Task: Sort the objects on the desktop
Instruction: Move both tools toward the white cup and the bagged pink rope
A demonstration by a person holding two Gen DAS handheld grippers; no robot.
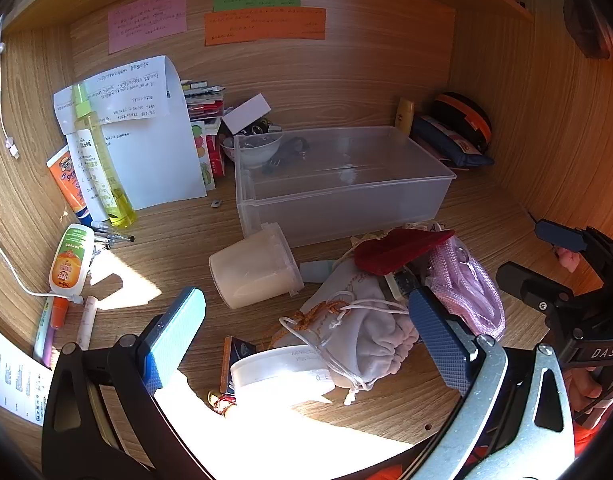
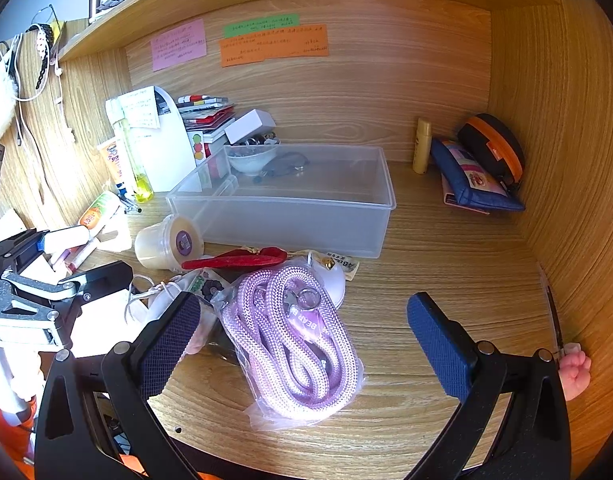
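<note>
A clear plastic bin stands at the back of the wooden desk; it also shows in the right wrist view. In front of it lies a pile: a tipped translucent cup, a red pouch, a grey drawstring bag, a white round tub and a bagged purple rope. My left gripper is open above the tub and the drawstring bag. My right gripper is open with the purple rope between its fingers, not touching it.
Bottles and tubes and papers stand at the left. Pens lie at the front left. A blue pencil case and a black-orange case sit at the back right. Wooden walls close in left and right.
</note>
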